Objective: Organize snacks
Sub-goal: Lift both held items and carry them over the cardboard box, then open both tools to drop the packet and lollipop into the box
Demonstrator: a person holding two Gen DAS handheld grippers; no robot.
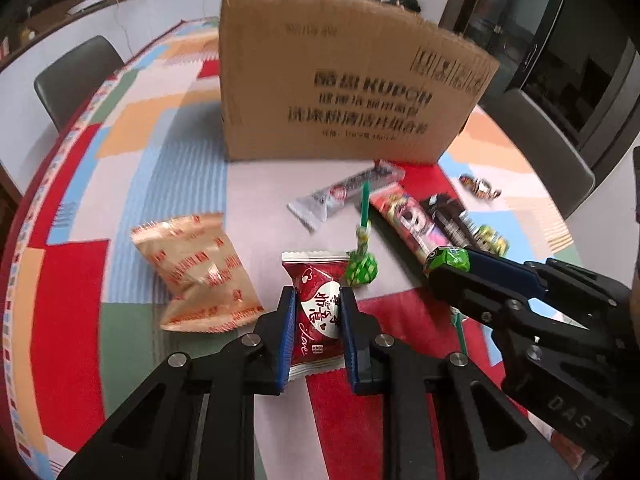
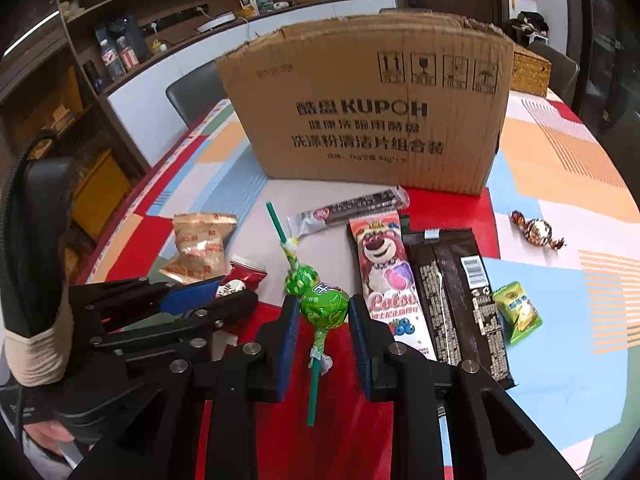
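Observation:
My left gripper (image 1: 318,316) is shut on a red candy packet (image 1: 318,312), low over the table. My right gripper (image 2: 324,316) is shut on a green lollipop (image 2: 323,305) by its head, with the stick hanging toward me; it also shows in the left wrist view (image 1: 448,260). A second green lollipop (image 2: 301,278) lies on the table just beyond it. A tall cardboard box (image 2: 368,108) stands behind the snacks. A beige snack bag (image 1: 196,268) lies left of my left gripper.
On the patchwork tablecloth (image 2: 560,168) lie a grey bar wrapper (image 2: 352,210), a pink bear packet (image 2: 386,276), a dark chocolate packet (image 2: 456,292), a small green-yellow sachet (image 2: 518,312) and a foil-wrapped candy (image 2: 536,230). Chairs (image 1: 76,76) stand around the table.

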